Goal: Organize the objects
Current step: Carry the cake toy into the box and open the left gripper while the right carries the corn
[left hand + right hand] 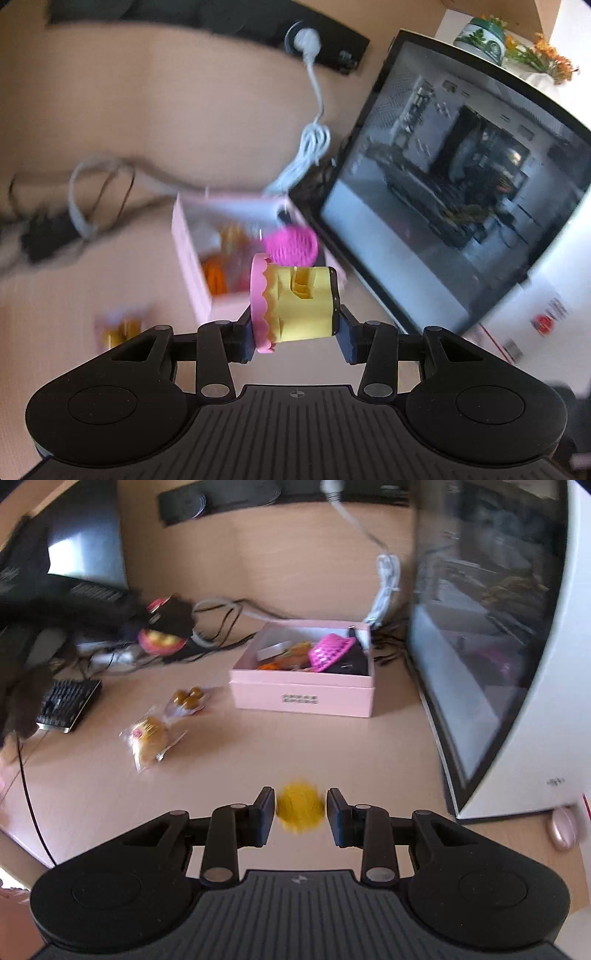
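Pink cardboard box [301, 698], open-topped, on the wooden tabletop [295, 576] beside a white computer case [546, 720]; already stocked with a magenta hat [330, 651] and assorted orange bits

Item one: yellow toy cake [301, 306] with pink scalloped frosting, lying sideways in our left tool [299, 332], which is closed part-way and pinches it end to end; we see it hanging in front of and seemingly above the box

Item two: fuzzy yellow ball [300, 806] sitting between the pads of our right tool [300, 810]. The pads look to touch its sides, but blur keeps us from saying whether it is truly gripped

Outstanding stock: two wrapped snacks [149, 738] loose on the tabletop, left of the box

Risks, in our judgement: the cake's soft frosting edge may slip off the left pad if the grip slackens before it is over the box; the round ball may roll out of a light pinch; crowded contents may tip a dropped piece back over the rim
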Demonstrator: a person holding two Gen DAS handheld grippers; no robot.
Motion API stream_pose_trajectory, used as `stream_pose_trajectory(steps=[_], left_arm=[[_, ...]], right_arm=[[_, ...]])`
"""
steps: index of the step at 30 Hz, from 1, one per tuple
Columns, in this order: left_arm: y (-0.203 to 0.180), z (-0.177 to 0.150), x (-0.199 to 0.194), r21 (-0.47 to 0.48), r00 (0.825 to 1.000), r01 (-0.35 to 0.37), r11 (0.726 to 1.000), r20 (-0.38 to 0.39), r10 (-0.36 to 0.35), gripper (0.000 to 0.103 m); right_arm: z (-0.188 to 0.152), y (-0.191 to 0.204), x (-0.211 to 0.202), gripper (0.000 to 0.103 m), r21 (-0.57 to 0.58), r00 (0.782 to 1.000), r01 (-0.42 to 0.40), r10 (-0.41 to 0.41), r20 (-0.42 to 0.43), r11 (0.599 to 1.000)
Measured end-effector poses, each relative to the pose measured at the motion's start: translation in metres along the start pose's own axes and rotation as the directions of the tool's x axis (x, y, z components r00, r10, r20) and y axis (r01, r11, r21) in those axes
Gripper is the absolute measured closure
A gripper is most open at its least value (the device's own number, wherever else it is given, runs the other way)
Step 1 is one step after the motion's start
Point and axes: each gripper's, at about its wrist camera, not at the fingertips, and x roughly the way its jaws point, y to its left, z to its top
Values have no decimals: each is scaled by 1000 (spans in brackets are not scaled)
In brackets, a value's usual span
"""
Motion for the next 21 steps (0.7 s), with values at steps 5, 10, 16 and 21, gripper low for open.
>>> stream_pose_trajectory(steps=[5, 10, 16, 21], left_arm=[[-5, 44, 52, 3, 994, -4, 1000, 109, 3, 56], [13, 59, 115, -17, 988, -141, 990, 61, 142, 57], [30, 50, 126, -67, 982, -181, 981, 48, 184, 57], [30, 35, 111, -97, 987, -146, 984, 58, 152, 57]], right_arm=[[0, -12, 7, 73, 41, 1000, -12, 11, 29, 999], [4, -21, 18, 73, 13, 998, -34, 34, 43, 999], [-4, -34, 31, 65, -88, 1000, -19, 19, 9, 996], [13, -77, 16, 43, -82, 993, -117, 118, 18, 990]])
